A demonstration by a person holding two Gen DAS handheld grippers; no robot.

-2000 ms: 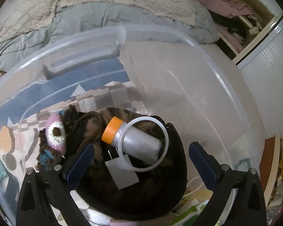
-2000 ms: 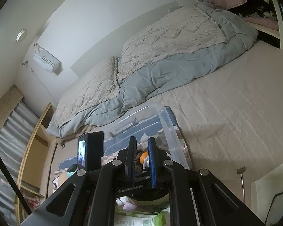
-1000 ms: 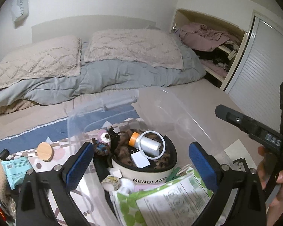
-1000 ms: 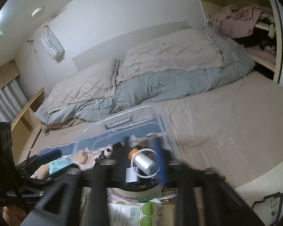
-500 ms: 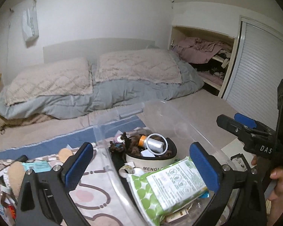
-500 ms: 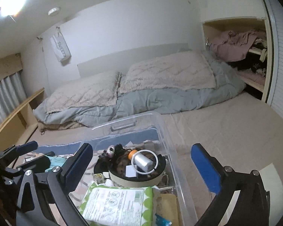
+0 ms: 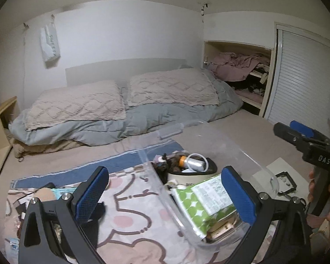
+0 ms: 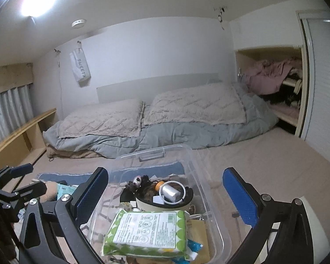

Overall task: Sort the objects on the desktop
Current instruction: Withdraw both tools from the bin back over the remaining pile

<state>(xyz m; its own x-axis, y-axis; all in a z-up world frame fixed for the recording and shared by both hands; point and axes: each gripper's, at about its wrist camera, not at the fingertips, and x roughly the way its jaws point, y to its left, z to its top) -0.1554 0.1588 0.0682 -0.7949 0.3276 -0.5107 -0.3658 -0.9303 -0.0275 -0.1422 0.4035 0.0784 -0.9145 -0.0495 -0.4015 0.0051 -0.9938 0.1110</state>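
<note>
pillows [image 8: 193, 107] on grey duvet [image 8: 165, 136] | wall bag [image 8: 80, 69] | shelf, possibly clothes [image 8: 268, 77]

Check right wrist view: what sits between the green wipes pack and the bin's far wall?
The round pouch holding the orange-capped bottle, with a crocheted toy beside it, inside the clear bin. The right wrist view shows it.

One clear plastic bin [image 8: 200, 176] is seen, holding one green wet-wipes pack [image 8: 147, 228], one round pot [image 8: 165, 202] and one orange-capped bottle [image 8: 168, 190]. Two pillows [image 8: 195, 103] are counted on the bed.
</note>
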